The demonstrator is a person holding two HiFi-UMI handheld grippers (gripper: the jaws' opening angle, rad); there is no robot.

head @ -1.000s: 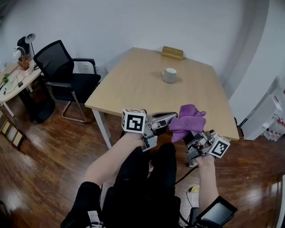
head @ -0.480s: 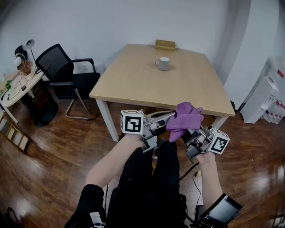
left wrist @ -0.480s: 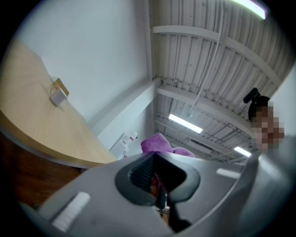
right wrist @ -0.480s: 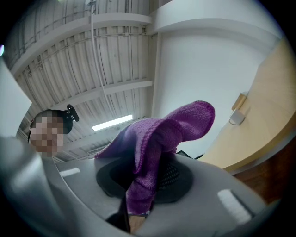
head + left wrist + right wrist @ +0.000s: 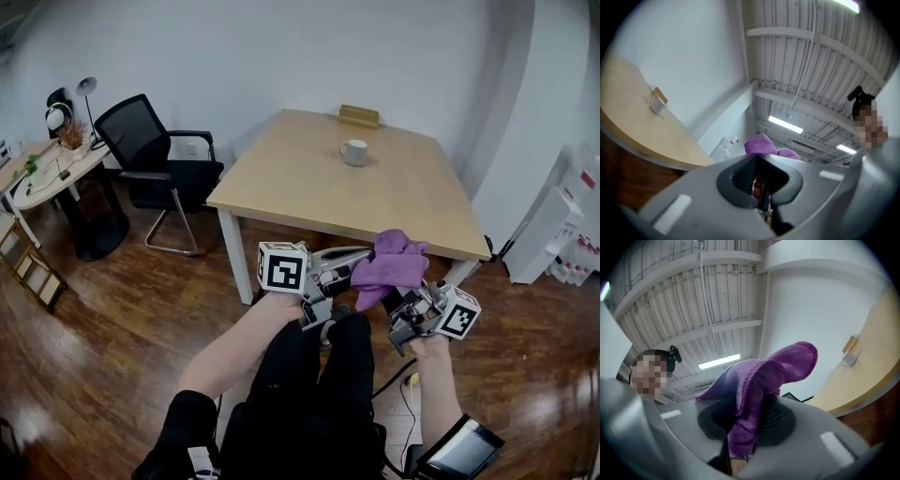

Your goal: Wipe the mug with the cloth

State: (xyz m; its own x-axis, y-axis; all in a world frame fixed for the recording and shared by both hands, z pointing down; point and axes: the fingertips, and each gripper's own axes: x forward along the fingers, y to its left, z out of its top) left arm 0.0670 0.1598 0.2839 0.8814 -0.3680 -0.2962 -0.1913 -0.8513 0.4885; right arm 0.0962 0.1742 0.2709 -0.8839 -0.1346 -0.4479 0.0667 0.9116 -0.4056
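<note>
A grey mug (image 5: pixel 354 152) stands on the far part of the light wooden table (image 5: pixel 309 192), well away from both grippers. The purple cloth (image 5: pixel 389 265) is bunched in front of the table's near edge, with my right gripper (image 5: pixel 394 296) shut on its lower part. In the right gripper view the cloth (image 5: pixel 764 380) rises out of the jaws of the right gripper (image 5: pixel 749 430), and the mug (image 5: pixel 848 359) is small at the right. My left gripper (image 5: pixel 356 268) is shut with nothing between its jaws, its tips beside the cloth. The left gripper view shows the cloth (image 5: pixel 764 145) beyond the left gripper (image 5: pixel 759 187).
A small wooden block (image 5: pixel 359 115) lies at the table's far edge behind the mug. A black office chair (image 5: pixel 159 159) stands left of the table, with a round side table (image 5: pixel 47 173) and lamp further left. White furniture (image 5: pixel 553 234) is at the right. The floor is dark wood.
Both grippers, with the cloth, now sit below the table's near edge instead of over it. The head view has swung, so the table lies further off. Both grips are unchanged.
</note>
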